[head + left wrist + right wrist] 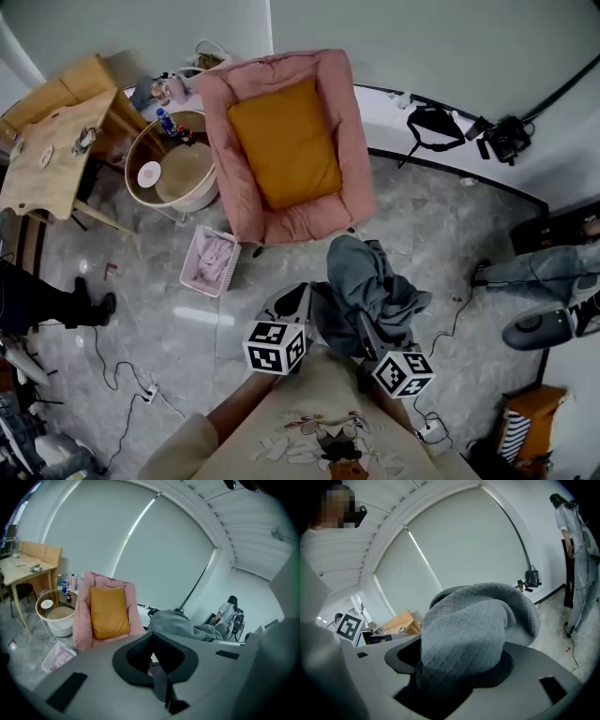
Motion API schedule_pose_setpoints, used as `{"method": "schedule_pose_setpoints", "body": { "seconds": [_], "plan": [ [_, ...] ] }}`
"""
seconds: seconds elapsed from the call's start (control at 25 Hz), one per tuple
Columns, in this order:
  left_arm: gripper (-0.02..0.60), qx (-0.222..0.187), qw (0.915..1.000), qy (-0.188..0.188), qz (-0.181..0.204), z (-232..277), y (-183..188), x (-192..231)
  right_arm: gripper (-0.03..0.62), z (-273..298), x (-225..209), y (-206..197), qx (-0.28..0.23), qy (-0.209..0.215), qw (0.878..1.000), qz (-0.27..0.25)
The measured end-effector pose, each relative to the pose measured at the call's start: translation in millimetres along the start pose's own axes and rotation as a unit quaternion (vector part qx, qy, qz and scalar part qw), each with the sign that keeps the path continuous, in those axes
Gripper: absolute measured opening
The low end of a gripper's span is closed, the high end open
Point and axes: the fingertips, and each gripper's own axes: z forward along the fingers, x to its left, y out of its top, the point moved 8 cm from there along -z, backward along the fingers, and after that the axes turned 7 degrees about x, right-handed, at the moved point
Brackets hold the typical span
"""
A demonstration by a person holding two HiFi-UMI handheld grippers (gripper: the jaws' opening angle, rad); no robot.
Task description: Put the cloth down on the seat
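The grey cloth (370, 286) hangs bunched above the floor (441, 234), short of the pink seat (228, 178). The right gripper (370, 330) has its jaws wide around a thick wad of it. The left gripper (292, 302) sits beside the cloth; I cannot tell its grip.

Grey marbled floor (450, 234) strewn with cables (117, 375); pale walls (422, 37); a wooden table (37, 187) stands left; a drawn blind (154, 555) glows softly.
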Motion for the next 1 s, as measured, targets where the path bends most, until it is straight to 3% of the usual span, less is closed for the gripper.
{"method": "schedule_pose_setpoints", "body": {
  "seconds": [0.4, 0.64, 1.0],
  "plan": [
    [0.005, 0.004, 0.9992, -0.006, -0.04, 10.0, 22.3, 47.8, 0.328, 58.6, 26.7, 29.5, 0.014, 0.003, 1.0, -0.011],
    [0.005, -0.021, 0.999, 0.029, -0.028, 13.2, 34.1, 64.5, 0.328, 95.9, 27.8, 48.2, 0.027, 0.02, 0.999, -0.028],
    [0.005, -0.039, 0.9936, 0.091, -0.055, 44.8, 75.2, 98.1, 0.328, 168.7, 15.2, 98.4, 0.048, 0.053, 0.995, -0.064]
  ]
}}
